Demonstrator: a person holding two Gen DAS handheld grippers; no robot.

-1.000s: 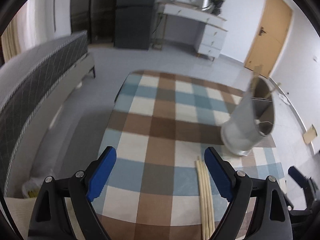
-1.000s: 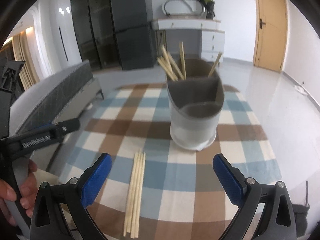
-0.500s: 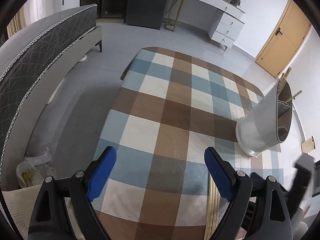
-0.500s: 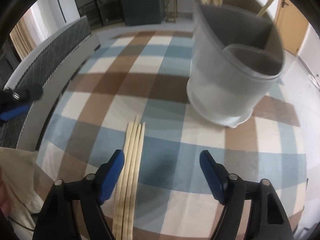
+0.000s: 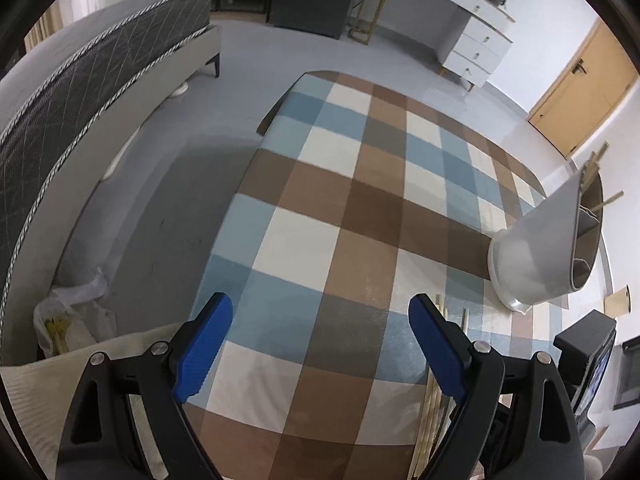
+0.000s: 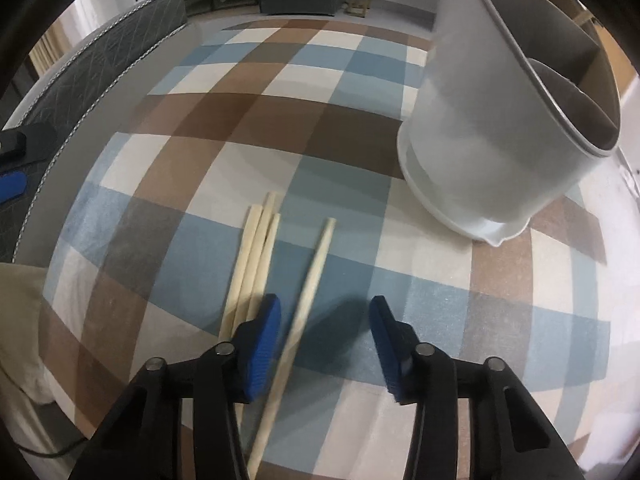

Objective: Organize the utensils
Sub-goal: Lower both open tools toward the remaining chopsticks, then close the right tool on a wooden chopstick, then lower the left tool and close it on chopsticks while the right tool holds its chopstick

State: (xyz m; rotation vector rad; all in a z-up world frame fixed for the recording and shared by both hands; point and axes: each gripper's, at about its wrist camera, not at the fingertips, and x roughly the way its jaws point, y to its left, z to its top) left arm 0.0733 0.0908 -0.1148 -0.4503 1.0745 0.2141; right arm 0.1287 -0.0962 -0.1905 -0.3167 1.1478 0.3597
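Note:
Pale wooden chopsticks lie on the checked tablecloth. In the right wrist view, a bundle of three [image 6: 256,248] lies left of one separated chopstick [image 6: 308,292]. My right gripper [image 6: 326,328] is open and low over the table, its jaws straddling that single chopstick; the left pad sits over the bundle's near end. A white divided utensil holder [image 6: 492,136] stands to the right, and holds chopsticks [image 5: 592,168]. My left gripper [image 5: 320,344] is open and empty above the table's left part. The chopsticks [image 5: 430,408] show by its right finger.
The checked cloth [image 5: 360,200] covers a small table with floor around it. A grey bed [image 5: 80,92] stands to the left. A white dresser [image 5: 460,32] and a wooden door [image 5: 580,92] are at the back.
My right gripper has dropped toward the chopsticks and narrowed its opening. One chopstick has slid away from the bundle to the right. My left gripper has drawn back to the left.

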